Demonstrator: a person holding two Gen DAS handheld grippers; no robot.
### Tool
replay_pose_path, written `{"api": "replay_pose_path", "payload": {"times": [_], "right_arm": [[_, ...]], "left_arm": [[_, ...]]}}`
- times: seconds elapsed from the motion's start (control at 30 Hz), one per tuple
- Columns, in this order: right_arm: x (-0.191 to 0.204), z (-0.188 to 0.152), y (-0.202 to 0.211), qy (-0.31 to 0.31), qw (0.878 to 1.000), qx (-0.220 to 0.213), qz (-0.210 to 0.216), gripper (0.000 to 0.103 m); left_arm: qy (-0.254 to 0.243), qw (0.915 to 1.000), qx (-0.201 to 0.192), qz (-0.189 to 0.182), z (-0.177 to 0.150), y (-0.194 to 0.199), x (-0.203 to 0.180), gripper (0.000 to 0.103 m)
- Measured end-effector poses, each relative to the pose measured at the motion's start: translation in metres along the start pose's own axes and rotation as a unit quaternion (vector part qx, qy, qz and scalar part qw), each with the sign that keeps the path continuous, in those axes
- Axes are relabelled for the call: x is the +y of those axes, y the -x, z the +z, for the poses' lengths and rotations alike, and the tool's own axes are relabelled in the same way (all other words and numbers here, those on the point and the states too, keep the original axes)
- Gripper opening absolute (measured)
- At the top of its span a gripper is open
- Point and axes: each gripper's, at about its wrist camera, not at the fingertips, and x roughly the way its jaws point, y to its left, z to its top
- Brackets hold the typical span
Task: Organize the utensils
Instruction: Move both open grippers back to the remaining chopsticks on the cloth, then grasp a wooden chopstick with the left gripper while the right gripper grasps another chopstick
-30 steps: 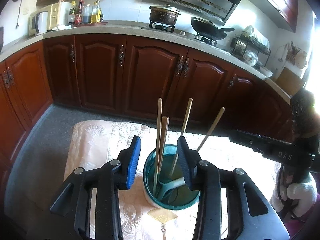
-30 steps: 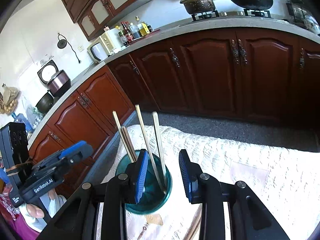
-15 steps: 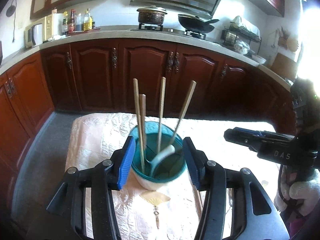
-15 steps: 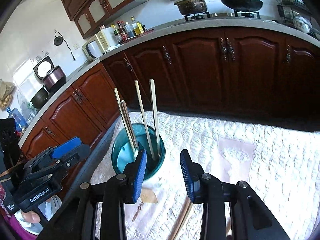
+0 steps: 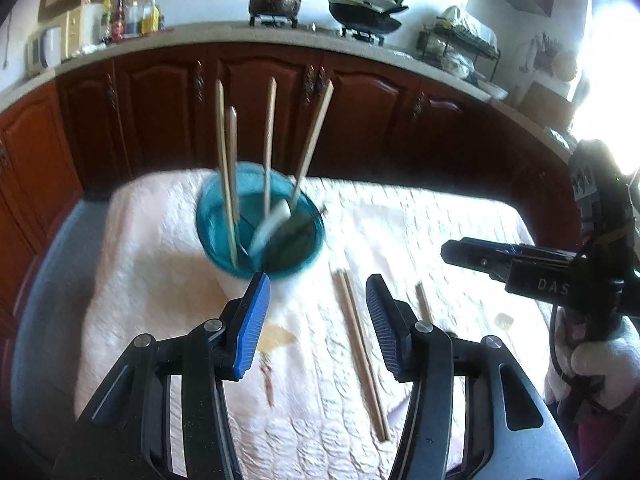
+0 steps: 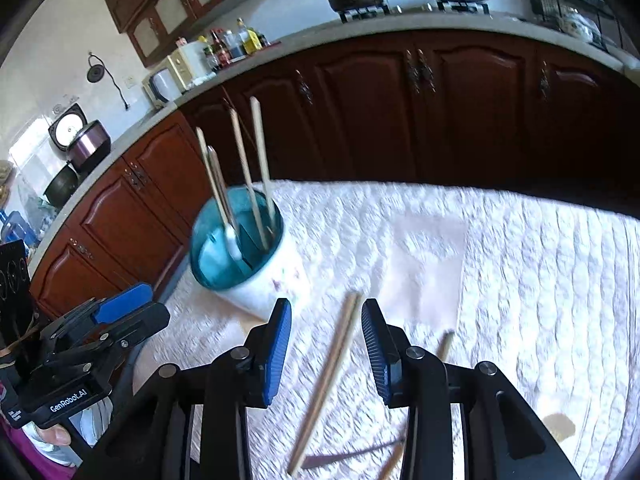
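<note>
A teal-lined white cup stands on the quilted table, also in the right wrist view. It holds several wooden chopsticks and a white spoon. A pair of chopsticks lies flat on the cloth, also in the right wrist view. My left gripper is open and empty, above the table just in front of the cup. My right gripper is open and empty, above the lying pair. Another chopstick lies beside its right finger.
The table carries a pale quilted cloth. Dark wooden cabinets and a counter with a pot and a wok run behind it. The right gripper shows at the right of the left wrist view. A dark utensil lies near the front.
Both grippers have pulled back and risen from the cup. The loose chopsticks on the cloth have come into view. Both stay open and empty.
</note>
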Motion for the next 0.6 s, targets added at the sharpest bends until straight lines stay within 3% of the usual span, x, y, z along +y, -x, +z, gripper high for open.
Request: {"api": "replay_pose_path", "payload": {"times": [0.37, 0.47, 0.6], "right_arm": [[-0.034, -0.034, -0.024, -0.051, 0.998, 0.047, -0.002, 0.035], [-0.039, -0.037, -0.022, -0.056, 0.997, 0.049, -0.001, 0.035], [-0.045, -0.04, -0.021, -0.066, 0.997, 0.051, -0.001, 0.035]], "left_arm": [[0.0, 0.9945, 0.089, -0.054, -0.038, -0.068, -0.021, 0.049], [0.0, 0.992, 0.117, -0.048, -0.046, -0.095, -0.026, 0.041], [0.001, 0.9892, 0.14, -0.043, -0.053, -0.12, -0.028, 0.038]]}}
